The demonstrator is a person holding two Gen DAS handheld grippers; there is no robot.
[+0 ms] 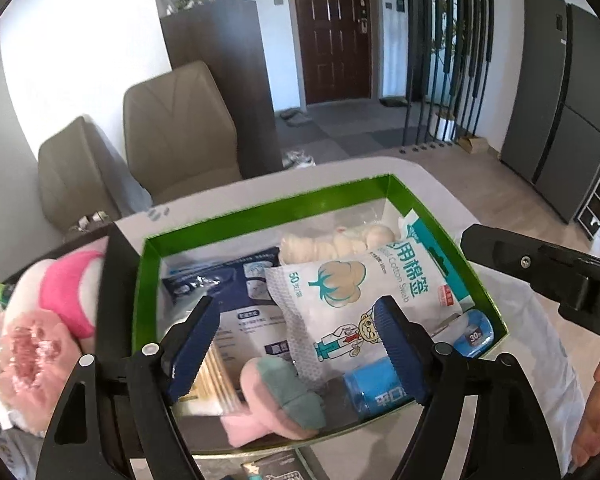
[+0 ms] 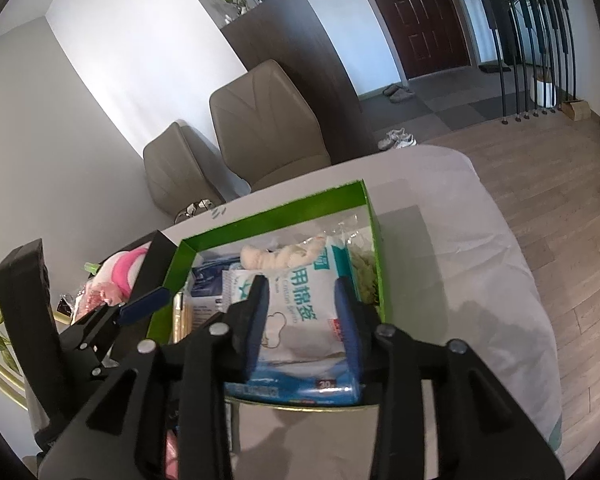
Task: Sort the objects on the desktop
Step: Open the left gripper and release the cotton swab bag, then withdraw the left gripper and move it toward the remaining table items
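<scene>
A green box (image 1: 260, 208) sits on the white table and holds a cotton swab pack (image 1: 352, 292), a pink and green cloth (image 1: 276, 396), a blue roll (image 1: 376, 388), wooden sticks (image 1: 216, 380), gauze rolls (image 1: 332, 242) and dark blue packs (image 1: 220, 280). My left gripper (image 1: 296, 344) is open and empty above the box's near half. My right gripper (image 2: 304, 320) is open over the box (image 2: 268, 212), its fingers either side of the swab pack (image 2: 300, 304); I cannot tell if they touch it.
A black box (image 1: 118, 280) to the left holds pink plush items (image 1: 48, 320). Two beige chairs (image 1: 176, 128) stand behind the table (image 2: 460, 264). The right gripper's body (image 1: 548, 276) shows at the right of the left view. A dark cabinet stands behind the chairs.
</scene>
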